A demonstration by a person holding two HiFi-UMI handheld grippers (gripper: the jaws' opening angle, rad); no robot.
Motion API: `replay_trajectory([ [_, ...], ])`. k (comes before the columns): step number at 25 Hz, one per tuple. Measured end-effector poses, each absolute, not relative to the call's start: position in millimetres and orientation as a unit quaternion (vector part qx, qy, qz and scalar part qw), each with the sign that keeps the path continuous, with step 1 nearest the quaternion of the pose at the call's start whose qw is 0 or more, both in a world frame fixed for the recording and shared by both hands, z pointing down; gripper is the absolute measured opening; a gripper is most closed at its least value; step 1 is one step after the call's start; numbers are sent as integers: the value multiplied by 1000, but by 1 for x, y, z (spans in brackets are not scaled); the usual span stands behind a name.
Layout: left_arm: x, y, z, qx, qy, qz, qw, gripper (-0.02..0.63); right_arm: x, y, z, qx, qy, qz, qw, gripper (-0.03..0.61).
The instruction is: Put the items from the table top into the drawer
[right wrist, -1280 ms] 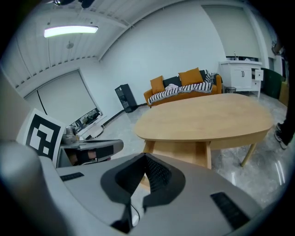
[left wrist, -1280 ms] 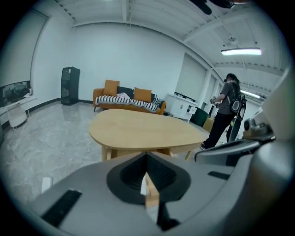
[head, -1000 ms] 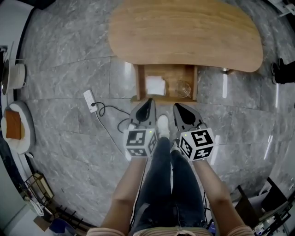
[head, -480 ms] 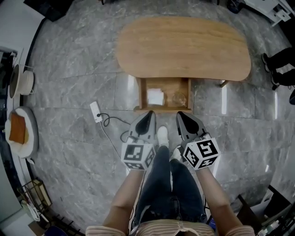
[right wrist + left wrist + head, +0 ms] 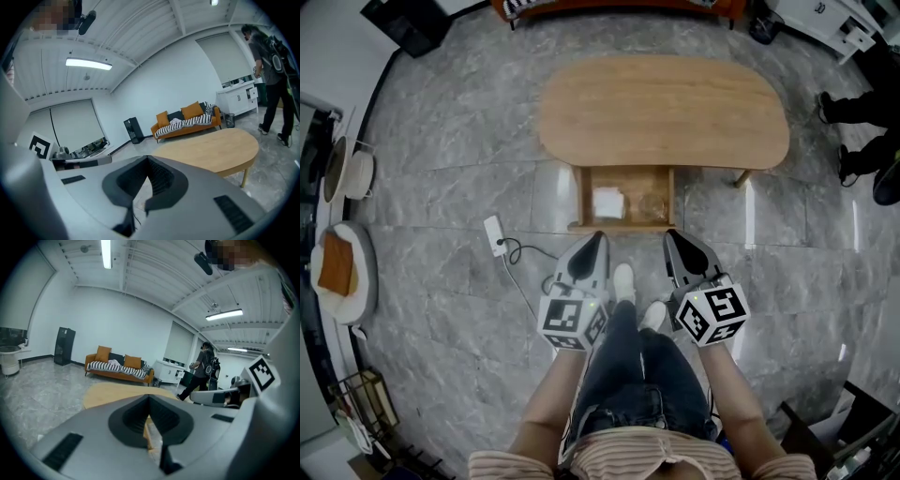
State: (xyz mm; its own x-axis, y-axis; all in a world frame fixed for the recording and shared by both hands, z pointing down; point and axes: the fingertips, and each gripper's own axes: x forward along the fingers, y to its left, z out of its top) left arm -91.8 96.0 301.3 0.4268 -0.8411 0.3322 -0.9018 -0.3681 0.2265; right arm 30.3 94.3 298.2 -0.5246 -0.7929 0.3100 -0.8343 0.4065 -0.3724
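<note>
drawer [image 5: 584, 197] contents too small, indistinct

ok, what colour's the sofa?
Orange sofa, with a black-and-white striped throw on it; clearest in the left gripper view.

One table [image 5: 664, 103]; one drawer [image 5: 584, 197]; two tongs, left tongs [image 5: 597, 237], right tongs [image 5: 670, 234]; one sofa [image 5: 187, 126].

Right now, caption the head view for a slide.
Left gripper and right gripper, shut and empty, face the open drawer of the wooden table, a white item and a glass inside.
</note>
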Motion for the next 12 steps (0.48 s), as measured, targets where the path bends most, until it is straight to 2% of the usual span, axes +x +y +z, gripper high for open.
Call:
replay_trajectory([
  [12,-80,131,250,833,-523,73,165,12,47,135,240,485,-849,210,21,0],
])
